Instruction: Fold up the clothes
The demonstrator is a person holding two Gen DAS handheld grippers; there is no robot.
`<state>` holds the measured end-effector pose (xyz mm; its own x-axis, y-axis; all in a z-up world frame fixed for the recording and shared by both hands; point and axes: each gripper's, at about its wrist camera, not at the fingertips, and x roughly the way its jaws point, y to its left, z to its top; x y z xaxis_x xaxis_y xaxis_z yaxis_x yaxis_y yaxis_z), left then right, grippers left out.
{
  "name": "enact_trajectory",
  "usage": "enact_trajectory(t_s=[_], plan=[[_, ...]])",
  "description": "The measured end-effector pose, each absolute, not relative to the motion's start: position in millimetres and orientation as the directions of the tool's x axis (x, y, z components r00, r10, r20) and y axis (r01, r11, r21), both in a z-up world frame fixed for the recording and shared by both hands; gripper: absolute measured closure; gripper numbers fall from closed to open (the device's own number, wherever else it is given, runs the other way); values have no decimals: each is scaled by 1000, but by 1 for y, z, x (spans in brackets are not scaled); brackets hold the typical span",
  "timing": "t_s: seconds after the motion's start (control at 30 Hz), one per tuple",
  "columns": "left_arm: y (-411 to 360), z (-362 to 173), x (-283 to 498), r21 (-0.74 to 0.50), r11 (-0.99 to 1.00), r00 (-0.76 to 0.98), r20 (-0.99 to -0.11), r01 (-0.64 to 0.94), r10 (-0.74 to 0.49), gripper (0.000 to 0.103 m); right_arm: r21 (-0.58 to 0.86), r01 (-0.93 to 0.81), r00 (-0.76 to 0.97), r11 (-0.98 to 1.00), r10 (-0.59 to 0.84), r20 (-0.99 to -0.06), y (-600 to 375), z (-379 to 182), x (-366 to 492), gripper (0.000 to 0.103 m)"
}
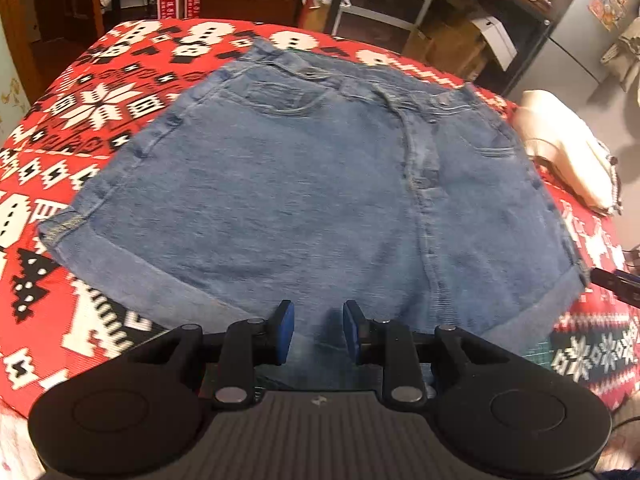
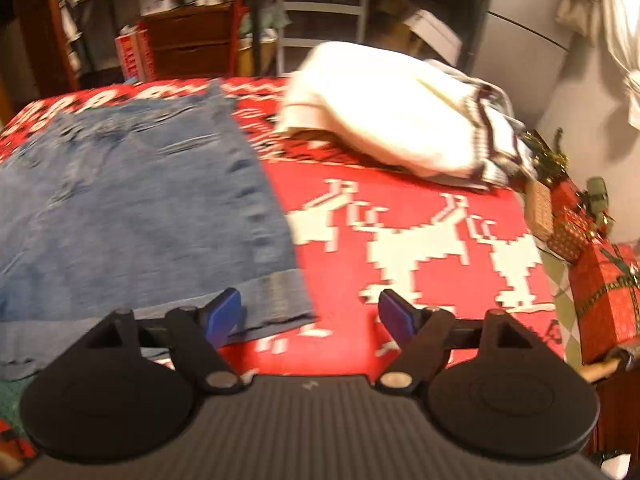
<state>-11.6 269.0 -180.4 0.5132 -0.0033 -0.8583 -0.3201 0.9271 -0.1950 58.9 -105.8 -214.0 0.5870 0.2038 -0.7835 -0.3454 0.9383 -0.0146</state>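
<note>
A pair of blue denim shorts (image 1: 304,184) lies spread flat on a red, white and black patterned cloth (image 1: 80,120), waistband far, rolled cuffs near. My left gripper (image 1: 316,330) hovers over the near middle hem, fingers a short way apart, nothing between them. In the right wrist view the shorts (image 2: 132,208) fill the left side. My right gripper (image 2: 310,314) stands open just off the right cuff corner, its left finger (image 2: 224,314) over the cuff, its right finger (image 2: 394,316) over the red cloth (image 2: 420,208). The right gripper's tip (image 1: 616,282) shows at the left view's right edge.
A folded cream garment (image 2: 392,116) with dark striped trim lies at the far right of the table, seen also as a cream pile (image 1: 560,148). Red wrapped gift boxes (image 2: 604,296) stand off the right edge. Shelves, drawers and boxes (image 2: 320,12) fill the background.
</note>
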Motion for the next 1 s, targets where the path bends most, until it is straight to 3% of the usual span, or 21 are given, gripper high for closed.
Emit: enact_trajectory(t_s=[0.1, 0.23, 0.37, 0.67, 1.0], plan=[[245, -174, -2, -208, 941, 531, -847, -267, -37, 77, 18, -337, 576, 941, 221, -787, -112, -221, 69, 26], [214, -170, 12, -215, 956, 541, -837, -198, -76, 77, 53, -369, 550, 928, 264, -792, -107, -227, 74, 47], [181, -181, 33, -197, 970, 520, -849, -144, -95, 77, 92, -382, 525, 920, 298, -797, -106, -228, 73, 60], [148, -199, 50, -174, 980, 482, -870, -101, -105, 77, 242, -367, 466, 898, 403, -788, -122, -233, 78, 57], [145, -199, 49, -162, 980, 478, -874, -114, -89, 77, 650, -168, 350, 741, 661, -664, -156, -253, 94, 41]])
